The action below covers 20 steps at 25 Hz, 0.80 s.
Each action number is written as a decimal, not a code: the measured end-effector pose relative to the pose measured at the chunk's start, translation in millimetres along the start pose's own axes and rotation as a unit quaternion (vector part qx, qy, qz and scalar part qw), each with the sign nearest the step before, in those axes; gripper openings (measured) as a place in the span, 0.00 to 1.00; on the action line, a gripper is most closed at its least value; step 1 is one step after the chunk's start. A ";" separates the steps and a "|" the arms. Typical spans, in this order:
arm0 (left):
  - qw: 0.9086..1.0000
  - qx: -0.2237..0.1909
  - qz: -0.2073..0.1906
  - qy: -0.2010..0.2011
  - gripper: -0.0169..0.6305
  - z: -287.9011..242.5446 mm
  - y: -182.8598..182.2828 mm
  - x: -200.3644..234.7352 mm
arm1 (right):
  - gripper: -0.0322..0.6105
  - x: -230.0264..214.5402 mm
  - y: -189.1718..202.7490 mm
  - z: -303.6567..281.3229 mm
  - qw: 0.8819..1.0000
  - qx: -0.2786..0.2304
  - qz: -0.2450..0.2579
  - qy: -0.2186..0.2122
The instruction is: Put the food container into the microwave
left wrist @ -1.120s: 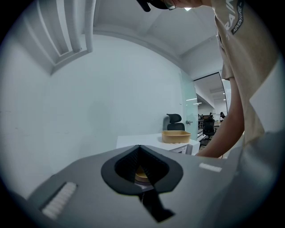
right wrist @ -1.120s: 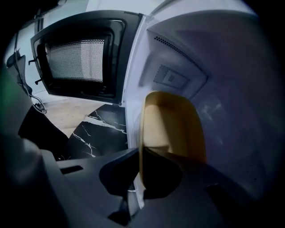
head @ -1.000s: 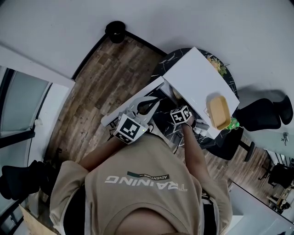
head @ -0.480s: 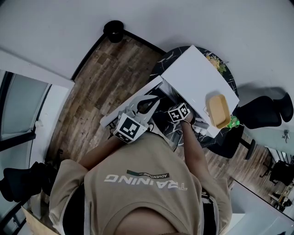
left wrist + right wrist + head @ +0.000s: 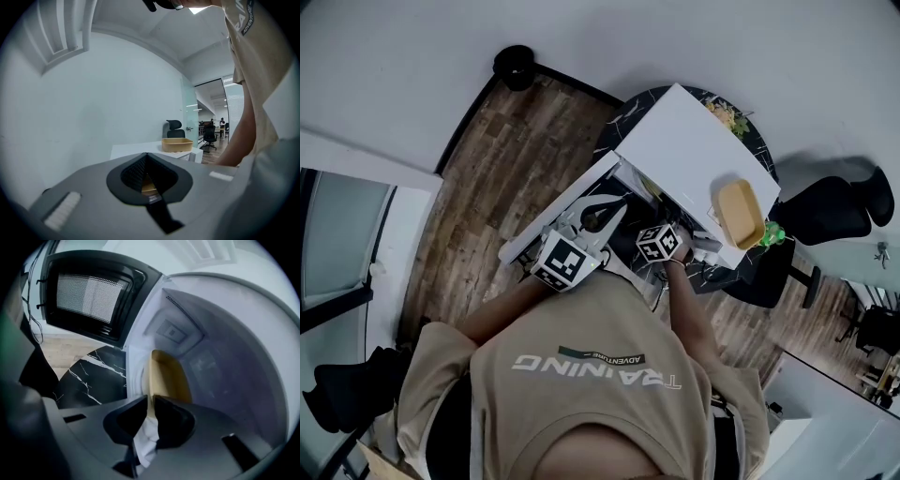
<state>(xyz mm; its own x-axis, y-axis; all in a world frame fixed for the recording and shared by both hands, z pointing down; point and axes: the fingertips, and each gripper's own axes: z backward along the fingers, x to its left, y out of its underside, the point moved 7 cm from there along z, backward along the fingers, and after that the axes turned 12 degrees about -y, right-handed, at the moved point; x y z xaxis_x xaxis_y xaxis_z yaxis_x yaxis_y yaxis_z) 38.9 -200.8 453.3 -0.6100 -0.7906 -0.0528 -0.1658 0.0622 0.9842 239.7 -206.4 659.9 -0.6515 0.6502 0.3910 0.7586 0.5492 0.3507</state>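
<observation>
Tan food container [image 5: 168, 376] rim pinched in your right gripper [image 5: 151, 403] jaws, inside microwave [image 5: 225, 348]; set it level, then release. Left gripper [image 5: 146, 165] jaws pressed together.

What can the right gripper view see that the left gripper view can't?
Only the right gripper view: the microwave from inside, its open door, a black marble table, and the right gripper shut on the rim of the yellow food container in the cavity. Only the left gripper view: a tan tray on the microwave's top, an office chair, and the left gripper, jaws together. Both: the white microwave.
</observation>
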 end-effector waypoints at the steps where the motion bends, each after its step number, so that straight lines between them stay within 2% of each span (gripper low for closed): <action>1: 1.000 -0.001 -0.001 0.004 0.01 -0.6 -0.3 -1.0 | 0.07 0.4 1.9 4.0 1.000 -0.002 -0.003 0.009; 5: 1.000 -0.005 -0.005 0.022 0.01 -2.7 -1.7 -8.5 | 0.07 3.2 8.2 22.4 0.999 -0.019 -0.008 0.043; 11: 0.999 -0.011 -0.007 0.048 0.01 -8.6 -1.6 -20.8 | 0.07 14.6 12.6 48.2 0.997 -0.037 -0.041 0.051; 17: 0.997 -0.007 -0.006 0.073 0.01 -18.6 -2.4 -28.3 | 0.07 21.7 19.3 78.2 0.993 -0.053 -0.090 0.063; 20: 0.996 -0.006 -0.009 0.087 0.01 -22.2 -4.9 -32.9 | 0.07 22.8 19.9 95.9 0.985 -0.079 -0.146 0.047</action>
<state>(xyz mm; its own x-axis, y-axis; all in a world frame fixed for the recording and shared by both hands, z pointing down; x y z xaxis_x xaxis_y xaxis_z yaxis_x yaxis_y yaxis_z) 77.0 -188.6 454.0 -0.4630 -0.8854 -0.0421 -0.1660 0.0399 0.9853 241.3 -130.3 594.2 -0.8456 0.4209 0.3283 0.5319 0.6121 0.5852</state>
